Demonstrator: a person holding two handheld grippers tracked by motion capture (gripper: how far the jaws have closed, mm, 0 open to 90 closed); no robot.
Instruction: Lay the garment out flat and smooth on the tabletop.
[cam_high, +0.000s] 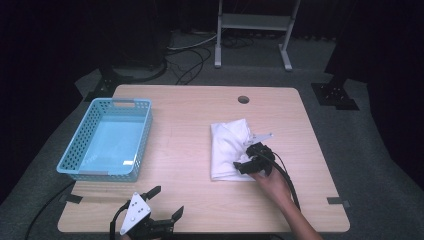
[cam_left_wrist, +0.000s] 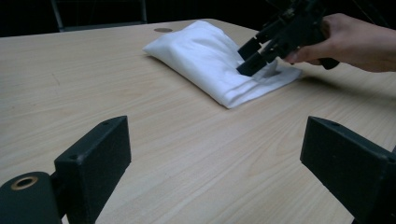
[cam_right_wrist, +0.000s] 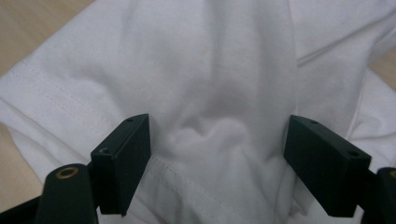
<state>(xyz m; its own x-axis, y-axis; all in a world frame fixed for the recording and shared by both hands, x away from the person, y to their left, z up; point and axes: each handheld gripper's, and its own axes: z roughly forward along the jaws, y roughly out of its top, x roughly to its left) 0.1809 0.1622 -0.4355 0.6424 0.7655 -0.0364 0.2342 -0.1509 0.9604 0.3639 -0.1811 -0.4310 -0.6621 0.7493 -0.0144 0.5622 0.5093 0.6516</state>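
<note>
A: Where's the cloth?

B: White folded cloth (cam_high: 231, 150), lying flat on the table (cam_high: 190, 200), right of centre. Near edge points toward me. In the left gripper view it's the pale bundle (cam_left_wrist: 210, 56) across the wood.

A: And my right gripper?

B: Right gripper (cam_high: 245, 167) is down on the cloth's near right corner, my hand (cam_high: 272, 182) behind it. Jaws are spread, one on each side of a small puckered ridge of fabric. In the right gripper view the cloth (cam_right_wrist: 205, 93) bunches up between them, but the pads aren't pressing it. So released, not grasping. From the left gripper view the same gripper (cam_left_wrist: 250, 58) angles down with its tips on the fabric.

A: Left one?

B: Left gripper (cam_high: 167, 202) sits at the table's near edge, well apart from the cloth. Jaws wide, just bare table between them. Released, holding nothing. Grey plate on top of it shows in the high view.

A: Anything else on the table?

B: Blue basket (cam_high: 80, 165) on the left side, well apart from the cloth and both grippers. Small round hole (cam_high: 243, 99) near the far edge. Can't tell what's inside the basket beyond a glare.
</note>
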